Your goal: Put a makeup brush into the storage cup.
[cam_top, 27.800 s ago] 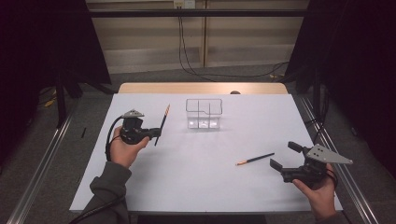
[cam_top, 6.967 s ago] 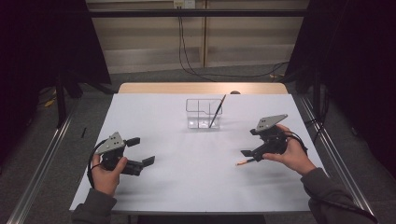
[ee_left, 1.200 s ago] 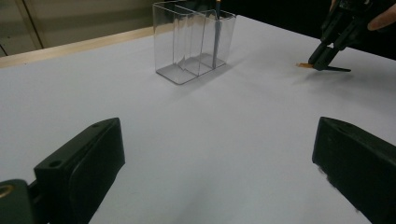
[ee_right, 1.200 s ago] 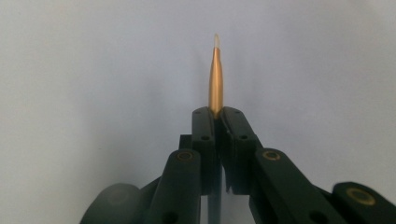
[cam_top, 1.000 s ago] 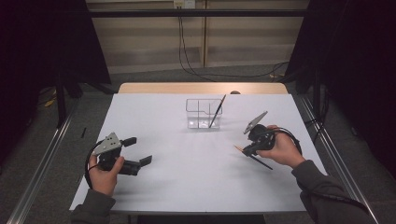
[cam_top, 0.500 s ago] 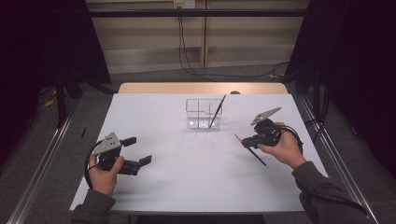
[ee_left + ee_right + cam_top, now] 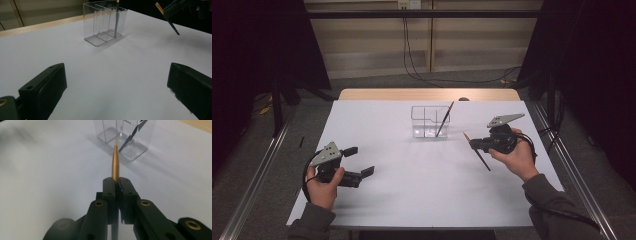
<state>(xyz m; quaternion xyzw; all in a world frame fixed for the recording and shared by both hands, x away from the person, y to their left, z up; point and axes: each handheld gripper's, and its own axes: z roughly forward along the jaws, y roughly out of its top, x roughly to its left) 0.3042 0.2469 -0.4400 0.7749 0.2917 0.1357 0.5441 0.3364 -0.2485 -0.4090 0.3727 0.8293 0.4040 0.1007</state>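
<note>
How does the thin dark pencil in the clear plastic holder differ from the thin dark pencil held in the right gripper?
The thin dark pencil in the clear plastic holder leans inside the clear plastic holder, free of both grippers; the thin dark pencil held in the right gripper is clamped in the shut right gripper. The first rests in the holder; the second hangs above the white table, slanting. Both look alike, slim and dark.

**Open counter around the clear organizer**

The clear organizer [image 7: 430, 121] stands alone at the counter's [image 7: 422, 195] far middle. A pencil [image 7: 444, 120] leans from its right compartment, narrowing that opening; the left compartments stand open on top. Left, right and in front of the organizer, bare counter gives free passage.
</note>
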